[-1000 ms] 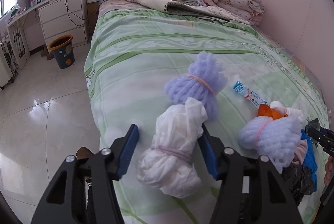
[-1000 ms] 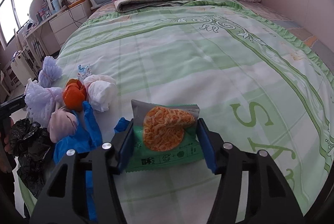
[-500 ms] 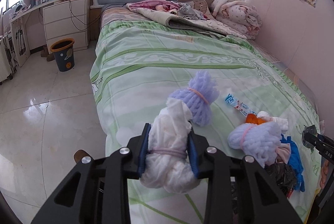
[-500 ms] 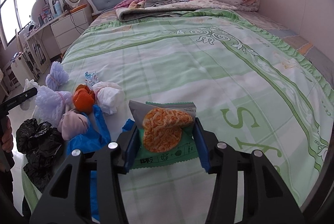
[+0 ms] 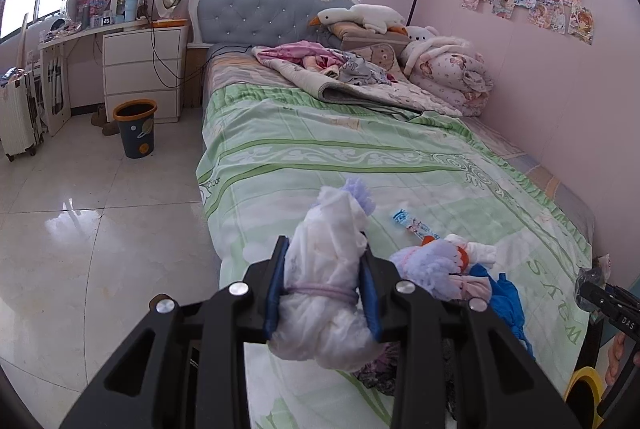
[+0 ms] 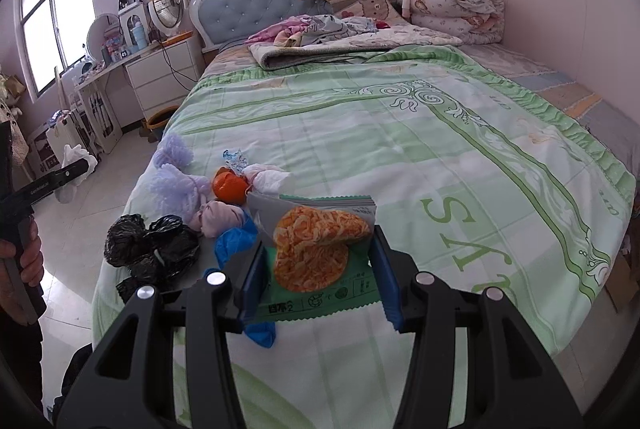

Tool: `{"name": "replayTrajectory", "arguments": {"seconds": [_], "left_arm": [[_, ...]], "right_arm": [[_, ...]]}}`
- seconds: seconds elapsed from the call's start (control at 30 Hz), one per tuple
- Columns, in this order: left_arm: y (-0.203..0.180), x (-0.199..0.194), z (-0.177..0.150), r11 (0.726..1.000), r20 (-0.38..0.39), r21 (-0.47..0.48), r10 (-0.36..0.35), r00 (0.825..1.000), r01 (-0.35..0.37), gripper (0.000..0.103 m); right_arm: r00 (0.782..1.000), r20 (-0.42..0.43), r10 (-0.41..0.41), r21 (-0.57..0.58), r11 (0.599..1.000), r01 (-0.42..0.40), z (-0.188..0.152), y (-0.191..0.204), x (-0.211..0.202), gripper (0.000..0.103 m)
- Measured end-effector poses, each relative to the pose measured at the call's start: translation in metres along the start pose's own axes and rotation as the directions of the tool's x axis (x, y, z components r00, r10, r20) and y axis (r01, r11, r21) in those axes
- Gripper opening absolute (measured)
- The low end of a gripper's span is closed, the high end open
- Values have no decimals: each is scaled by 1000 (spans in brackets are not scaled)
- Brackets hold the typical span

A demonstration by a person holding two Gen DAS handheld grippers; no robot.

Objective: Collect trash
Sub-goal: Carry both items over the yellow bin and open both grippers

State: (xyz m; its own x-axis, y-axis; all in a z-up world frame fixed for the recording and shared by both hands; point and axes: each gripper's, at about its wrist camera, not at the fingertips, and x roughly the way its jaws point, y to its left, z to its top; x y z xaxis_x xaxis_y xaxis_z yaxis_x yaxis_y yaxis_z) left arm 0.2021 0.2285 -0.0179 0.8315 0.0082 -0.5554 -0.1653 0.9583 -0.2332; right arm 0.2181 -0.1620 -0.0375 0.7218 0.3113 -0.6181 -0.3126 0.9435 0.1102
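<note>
My left gripper (image 5: 322, 293) is shut on a white tied plastic bag (image 5: 324, 269) and holds it above the foot of the bed. My right gripper (image 6: 318, 281) is shut on a green snack packet (image 6: 320, 261) with an orange picture, lifted off the bedspread. More trash lies on the bed's near left corner: purple bundles (image 6: 176, 185), an orange ball (image 6: 229, 185), a white bundle (image 6: 266, 177), a pink bundle (image 6: 220, 219), blue gloves (image 6: 236, 241), black bags (image 6: 154, 249) and a small wrapper (image 5: 412, 225).
A dark bin with an orange rim (image 5: 135, 127) stands on the tiled floor by the white drawers (image 5: 144, 73), left of the bed (image 5: 360, 157). Folded blankets and pillows (image 5: 360, 69) fill the head of the bed. A pink wall runs along the right.
My left gripper closed on the white bag and lifted it up and back from the bed. My right gripper tightened on the snack packet and raised it.
</note>
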Motion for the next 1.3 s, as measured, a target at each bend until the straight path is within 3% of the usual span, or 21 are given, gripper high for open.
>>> {"name": "replayTrajectory", "arguments": {"seconds": [0.27,0.5,0.67,0.9,1.07,1.3], "left_arm": [[-29,-41,-18,997,16,35,-67,998,66,31],[-81,-65,-39,975,-12,94,-202,979,202,31],[-134,-73,-66,929,-99,160,-322,942,335,31],[-198,-87,-104,852,-201,230,-432,879,471,31],[-234,-95,-128,803,-266,263,-473,840,535,31],[-265,-94,-155,767,-366,261,-483,796,586,31]], "right_arm": [[999,38,-2,17,1000,1,-19,-3,-55,47],[997,76,-22,37,999,20,-38,-15,-104,47],[996,74,-55,78,996,49,-52,-34,-134,47],[993,66,-98,129,988,89,-78,-62,-173,47],[991,57,-125,174,978,114,-96,-85,-199,48],[990,15,-141,227,965,134,-125,-111,-219,48]]}}
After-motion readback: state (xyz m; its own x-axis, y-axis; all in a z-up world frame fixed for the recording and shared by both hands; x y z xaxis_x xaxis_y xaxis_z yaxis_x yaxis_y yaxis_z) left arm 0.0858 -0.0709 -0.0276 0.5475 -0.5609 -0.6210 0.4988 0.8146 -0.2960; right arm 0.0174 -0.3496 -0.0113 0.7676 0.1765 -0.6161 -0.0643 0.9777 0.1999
